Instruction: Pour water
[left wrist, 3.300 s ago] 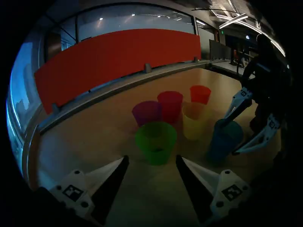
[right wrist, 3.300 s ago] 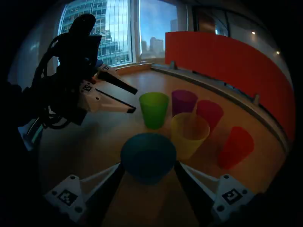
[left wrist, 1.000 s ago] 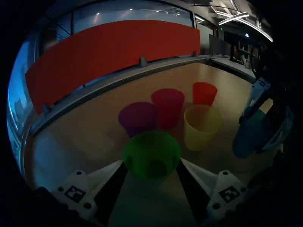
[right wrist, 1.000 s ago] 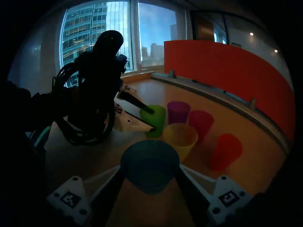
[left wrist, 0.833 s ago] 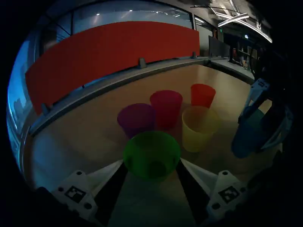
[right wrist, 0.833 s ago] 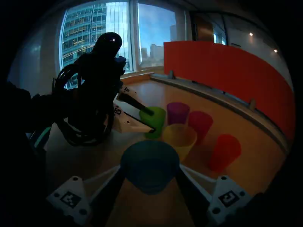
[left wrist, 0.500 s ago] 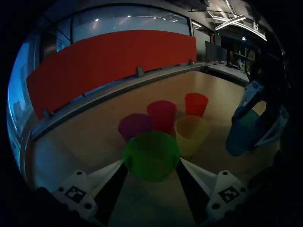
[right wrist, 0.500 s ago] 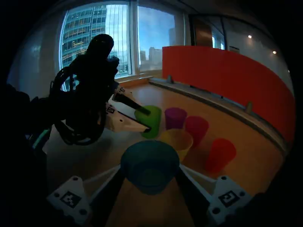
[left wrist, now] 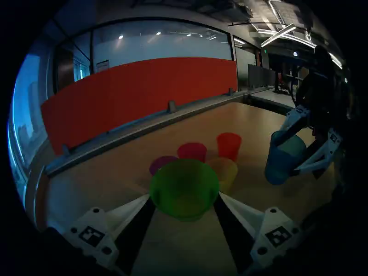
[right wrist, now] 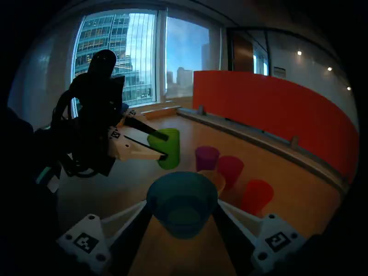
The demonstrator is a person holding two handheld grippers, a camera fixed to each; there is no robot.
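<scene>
Higher than the yellow cup (left wrist: 226,171) on the worktop (left wrist: 257,124), the left hand-held gripper (left wrist: 184,197) clamps a green cup (left wrist: 184,186) and the right hand-held gripper (right wrist: 182,201) clamps a blue cup (right wrist: 181,209). Both cups are upright (probably so nothing spills before pouring).

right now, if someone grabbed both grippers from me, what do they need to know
Left gripper: shut on the green cup, held above the table.
Right gripper: shut on the blue cup, also off the table.
On the table, clustered: purple cup, pink cup, red cup, yellow cup.
Done: both cups gripped and raised.
Left: bring one over the other and pour. I cannot tell which holds water.
</scene>
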